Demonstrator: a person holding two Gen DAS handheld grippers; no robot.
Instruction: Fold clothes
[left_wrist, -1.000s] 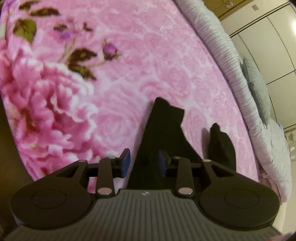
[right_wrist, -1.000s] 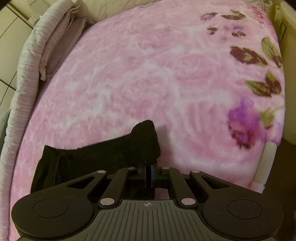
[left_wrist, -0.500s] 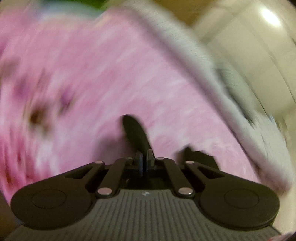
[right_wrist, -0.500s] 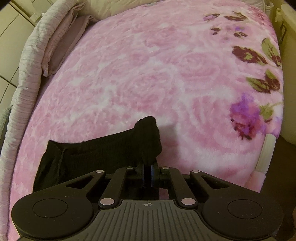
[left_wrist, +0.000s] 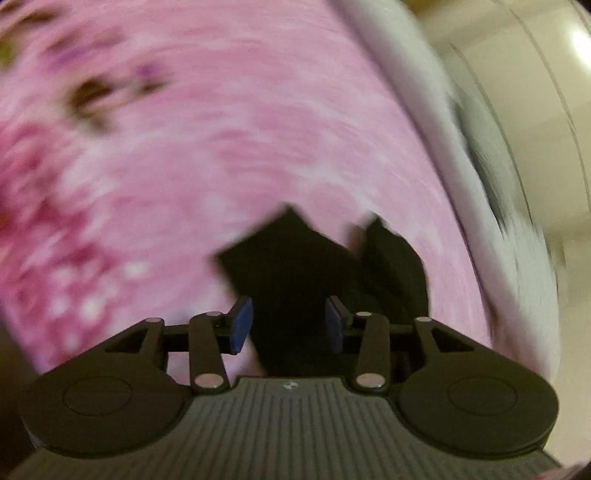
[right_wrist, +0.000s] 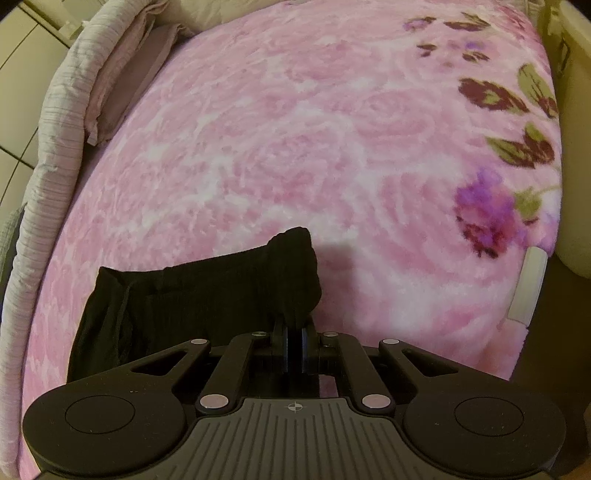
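Nearest, the right gripper (right_wrist: 294, 345) pinches a bunched corner of the black garment (right_wrist: 192, 295), while the left gripper (left_wrist: 284, 325) stands spread over the dark cloth. Likely mid-fold; the next move calls for carrying the held edge across squarely. Beyond lies the pink floral blanket (right_wrist: 295, 129) on the bed, with pale cupboards behind

Left wrist view: mounted behind the left gripper (left_wrist: 288, 325), low and close above the pink floral blanket (left_wrist: 221, 155), facing along the fingers toward the pale bedding roll (left_wrist: 480, 192); motion-blurred. Right wrist view: behind the right gripper (right_wrist: 294, 345), slightly higher, facing across the bed. Shared by the 2 views: blanket, black garment (right_wrist: 192, 295).
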